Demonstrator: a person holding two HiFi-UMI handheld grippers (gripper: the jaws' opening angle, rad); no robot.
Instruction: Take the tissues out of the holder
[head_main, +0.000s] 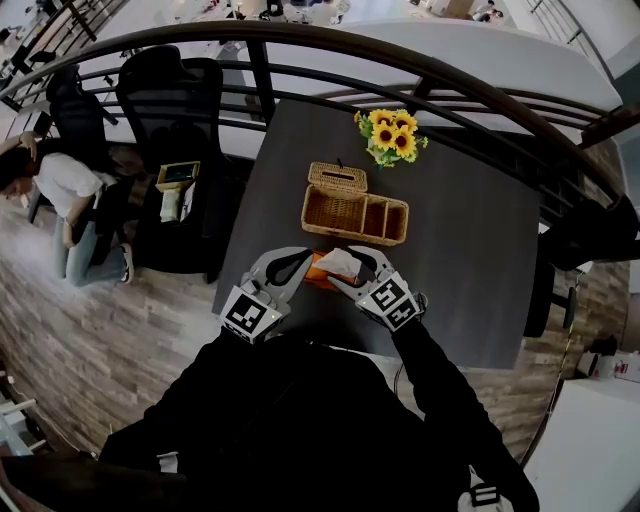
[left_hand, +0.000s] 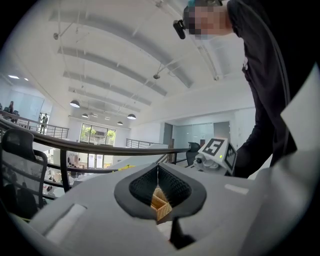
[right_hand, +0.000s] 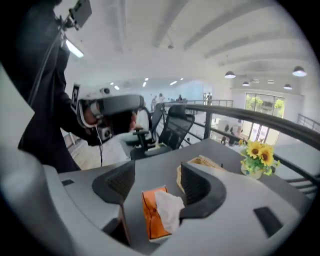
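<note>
A seated person (head_main: 60, 190) is at far left on the wood-plank floor (head_main: 90, 340), next to two black mesh office chairs (head_main: 175, 90). A dark curved metal railing (head_main: 300, 40) runs behind them and around the far side of my matte dark-grey bench (head_main: 470, 260).

My left gripper (left_hand: 158, 172) carries a cube with black-and-white square markers (head_main: 250, 315). These are patterns only, with no words. Its jaws are closed tip to tip with nothing between them. Through the small gap under the pads I can see a bit of wicker.

The soft orange tissue pack (head_main: 318, 270) lies on the bench near my edge, between my two grippers. It is outside the holder, just in front of it. A crumpled white tissue (right_hand: 167, 210) sticks out of the pack. Any print on the pack is too small for me to read.

Behind it sits the woven wicker basket holder (head_main: 340, 232), with a slotted lid at its far left end and open compartments along the front.

My right gripper (right_hand: 157, 179) has the same kind of patterned marker cube (head_main: 392, 300). Its jaws stand wide apart. The pack shows between them, but neither pad touches it.

A small bunch of yellow sunflowers (head_main: 392, 132) stands further right, past the basket.

Overhead there is a high white beamed ceiling with round pendant lamps (left_hand: 75, 103), and tall windows at the far end.
</note>
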